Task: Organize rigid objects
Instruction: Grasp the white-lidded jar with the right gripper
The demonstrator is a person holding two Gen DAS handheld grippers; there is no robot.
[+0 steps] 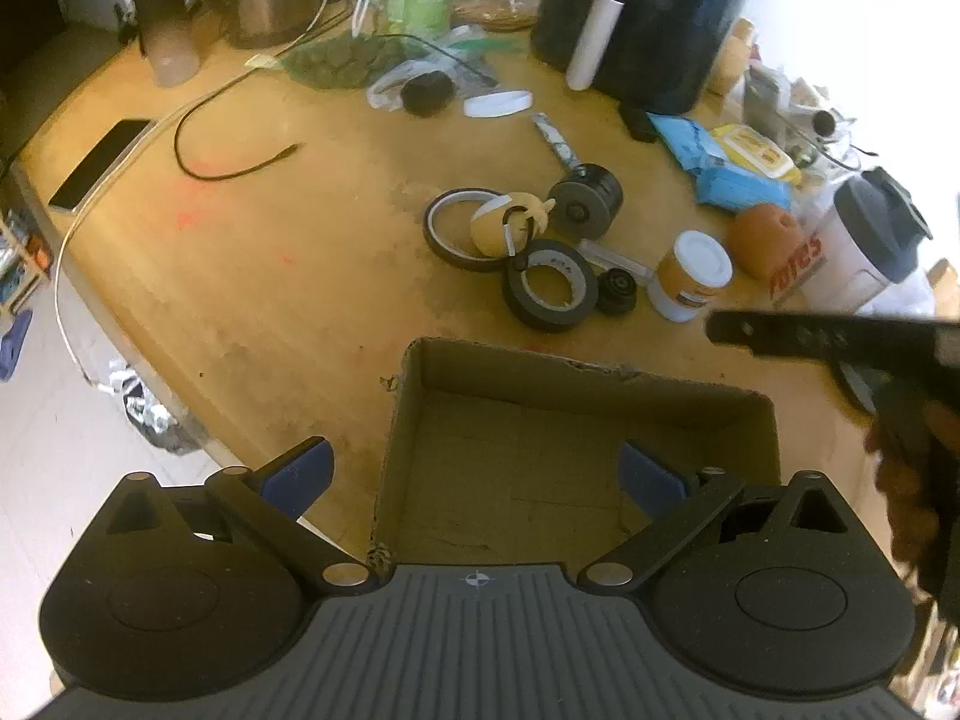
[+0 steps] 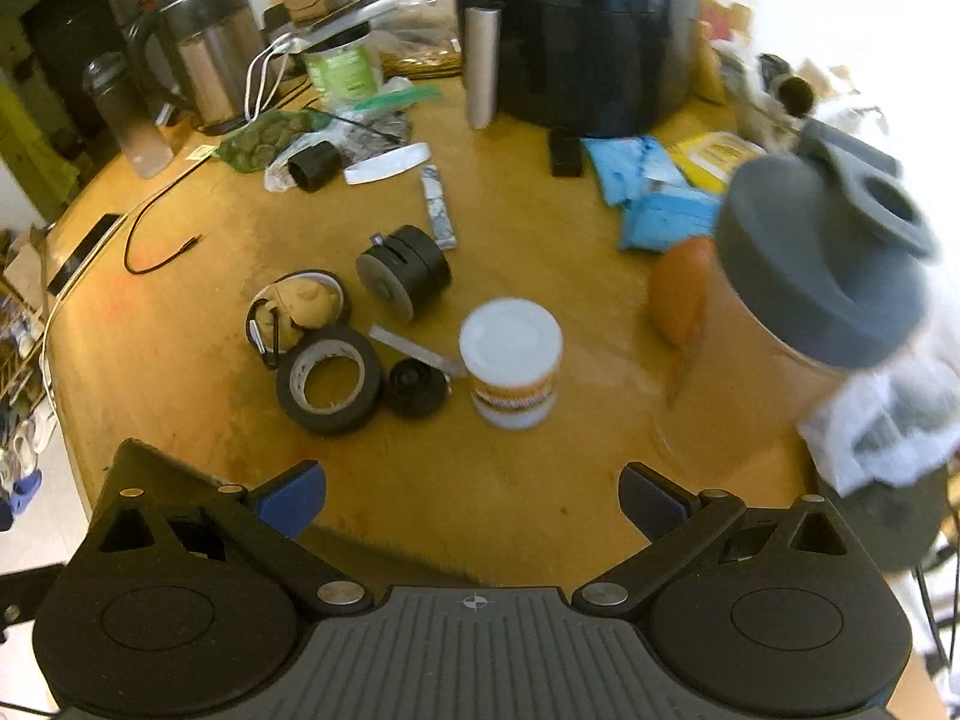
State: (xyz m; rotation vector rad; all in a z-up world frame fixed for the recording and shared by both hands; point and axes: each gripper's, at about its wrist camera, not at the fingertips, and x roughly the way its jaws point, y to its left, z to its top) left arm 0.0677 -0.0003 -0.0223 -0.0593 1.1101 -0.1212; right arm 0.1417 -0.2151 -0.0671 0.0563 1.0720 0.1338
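While both tools stood spread and empty, the left tool (image 1: 474, 474) hovered over an open brown cardboard box (image 1: 414, 420), probably steadying it; the right tool (image 2: 471, 495) faced a white-lidded plastic jar (image 2: 511, 363) just ahead on the wooden counter (image 2: 180, 372).

Nearest you sits the open brown cardboard box (image 1: 576, 450) on the round wooden table (image 1: 270, 276). Beyond it lies the black tape roll (image 1: 550, 285), the white-lidded small tub (image 1: 691, 276) to its right, the black air fryer (image 1: 642, 18) far behind.
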